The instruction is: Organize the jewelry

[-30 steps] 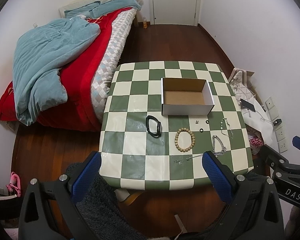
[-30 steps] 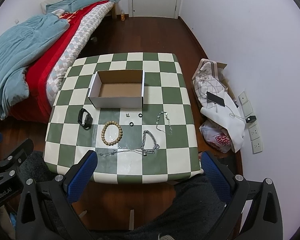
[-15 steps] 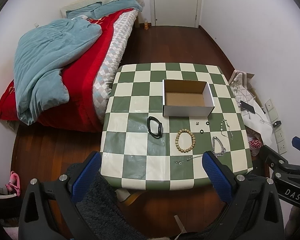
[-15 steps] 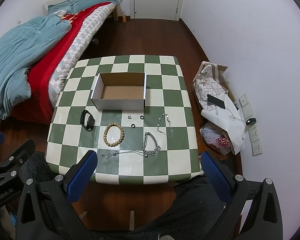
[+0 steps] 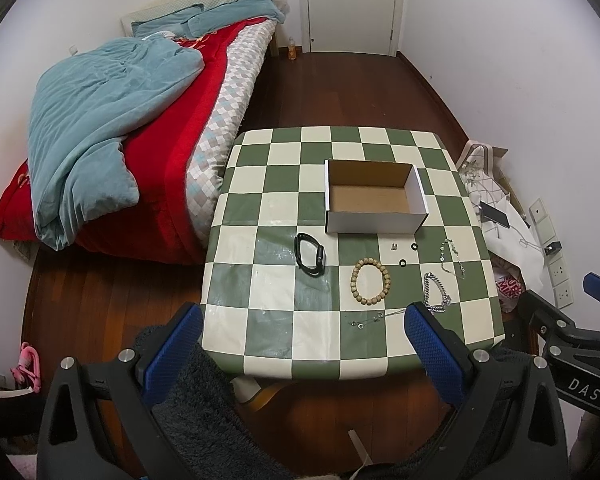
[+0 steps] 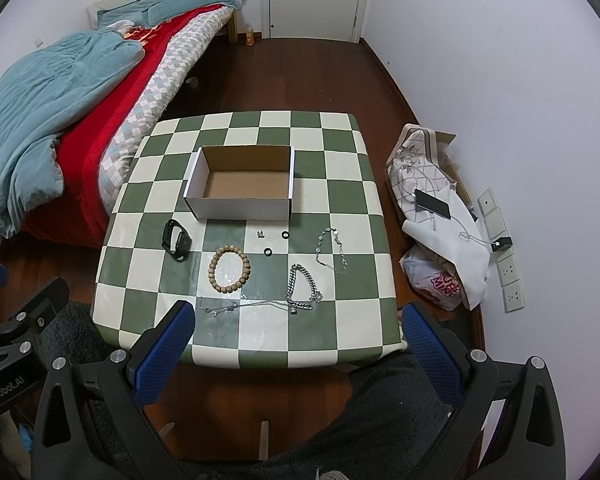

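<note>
Several loose pieces on desk (image 6: pixel 340 184), none boxed: bead bracelet (image 6: pixel 229 268), black band (image 6: pixel 177 239), chains (image 6: pixel 302 288). Empty box (image 6: pixel 242 184) sits behind them. Left gripper (image 5: pixel 300 356) and right gripper (image 6: pixel 296 354) spread wide, unloaded. Advice: descend vertically, pinch bracelet across its beads.

The small piece (image 6: pixel 261 234) beside the two black rings (image 6: pixel 276 243) is too tiny to identify.
</note>
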